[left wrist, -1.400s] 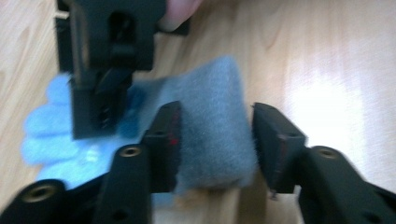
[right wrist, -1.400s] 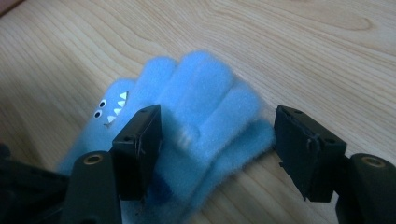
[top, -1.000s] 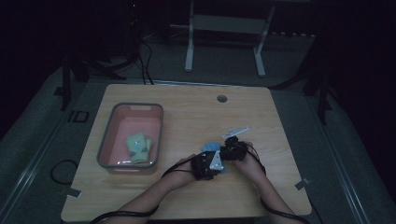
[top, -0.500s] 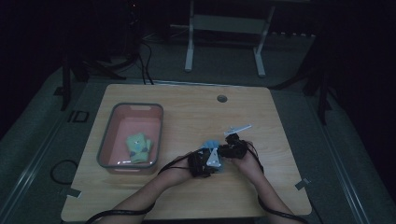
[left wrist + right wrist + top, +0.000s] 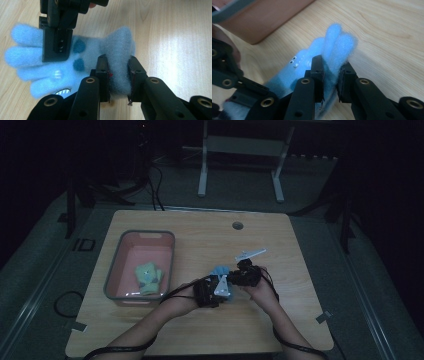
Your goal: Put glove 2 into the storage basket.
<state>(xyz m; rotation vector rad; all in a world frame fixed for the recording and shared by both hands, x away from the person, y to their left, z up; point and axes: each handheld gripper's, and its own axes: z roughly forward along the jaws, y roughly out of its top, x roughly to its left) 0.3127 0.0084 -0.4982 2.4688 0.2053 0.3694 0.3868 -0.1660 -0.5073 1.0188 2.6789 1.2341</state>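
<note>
Presently: blue glove (image 5: pixel 82 60), fluffy, held over the table (image 5: pixel 300 250) near its front edge. Cuff pinched between the left gripper (image 5: pixel 119 72) jaws; finger end clamped in the right gripper (image 5: pixel 330 72). Pink bin (image 5: pixel 116 270) well to the left.

The right gripper (image 5: pixel 58 30) covered part of the blue glove (image 5: pixel 75 57); its printed mouth ran behind the left gripper (image 5: pixel 118 77).
</note>
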